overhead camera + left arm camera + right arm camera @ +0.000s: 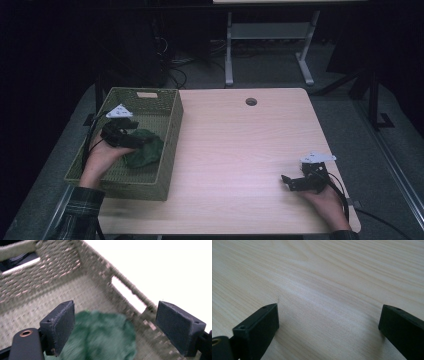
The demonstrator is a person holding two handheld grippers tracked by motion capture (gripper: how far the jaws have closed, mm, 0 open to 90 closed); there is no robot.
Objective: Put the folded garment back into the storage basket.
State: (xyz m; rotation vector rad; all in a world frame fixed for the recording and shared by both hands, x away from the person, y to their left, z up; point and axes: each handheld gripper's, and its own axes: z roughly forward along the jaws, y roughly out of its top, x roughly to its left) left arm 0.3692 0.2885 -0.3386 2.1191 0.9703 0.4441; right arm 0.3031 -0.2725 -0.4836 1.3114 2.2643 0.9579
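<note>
We see a woven olive-green basket (167, 137) standing at the left edge of the worktop (240, 150), its long side running from the near edge towards the far one, and part of it overhanging the left edge. A slot handle is cut into its far end wall, and another shows in the wall seen in the left gripper view. Inside the basket lies one thing: a crumpled dark green cloth (145, 148), resting on the woven floor towards the wall that faces the middle of the worktop, about halfway along the basket's length.

The left gripper (131, 140) hangs over the inside of the basket, just above the cloth. In the left gripper view we find its two black jaws standing wide apart, with the green cloth (100, 337) below and between them; the left pad sits close to the cloth's fuzzy edge, while the right pad is clear of it, in front of the basket (75, 290) wall. Nothing is pinched: the claw is open and holds nothing.

The right gripper (290, 182) rests low near the right near corner of the worktop, well apart from the basket. In the right gripper view its jaws stand wide open over bare pale wood (324, 285), with nothing between them.
</note>
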